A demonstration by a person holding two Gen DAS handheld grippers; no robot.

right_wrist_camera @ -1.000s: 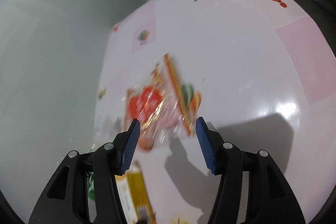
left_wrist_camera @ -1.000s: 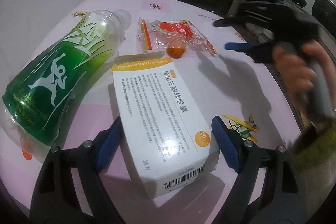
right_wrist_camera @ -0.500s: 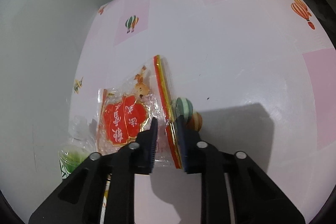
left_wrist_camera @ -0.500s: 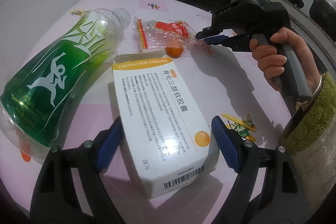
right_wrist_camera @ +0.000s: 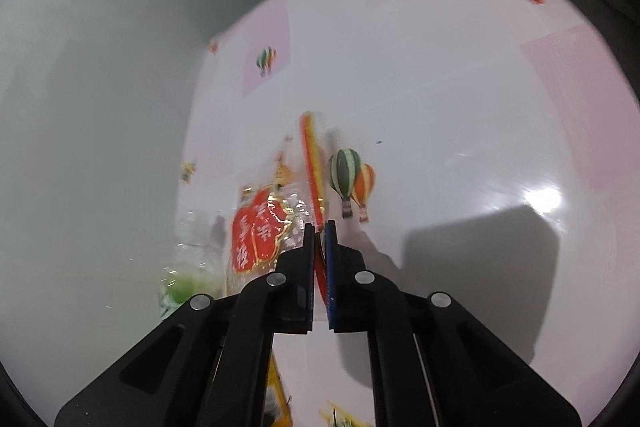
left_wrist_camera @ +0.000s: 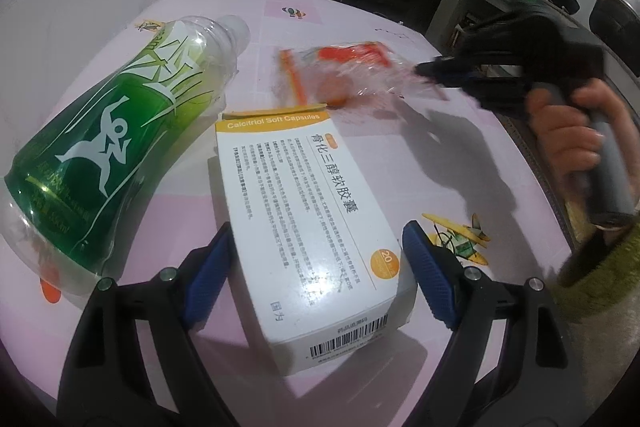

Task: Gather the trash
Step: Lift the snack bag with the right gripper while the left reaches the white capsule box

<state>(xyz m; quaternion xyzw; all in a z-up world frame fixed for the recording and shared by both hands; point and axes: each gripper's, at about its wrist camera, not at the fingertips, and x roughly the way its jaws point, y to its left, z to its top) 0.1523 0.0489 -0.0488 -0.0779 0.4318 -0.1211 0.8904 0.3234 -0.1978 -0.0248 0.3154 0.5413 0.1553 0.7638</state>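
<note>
Pink table (left_wrist_camera: 460, 155): right claw (right_wrist_camera: 319, 239) pinches clear wrapper (right_wrist_camera: 264, 227); left claw (left_wrist_camera: 316, 267) gapes around box (left_wrist_camera: 304, 203)

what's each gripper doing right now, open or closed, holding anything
Left gripper: open, straddling the white medicine box, not pressing on it.
Right gripper: just closed, shut on the clear snack wrapper.
</note>
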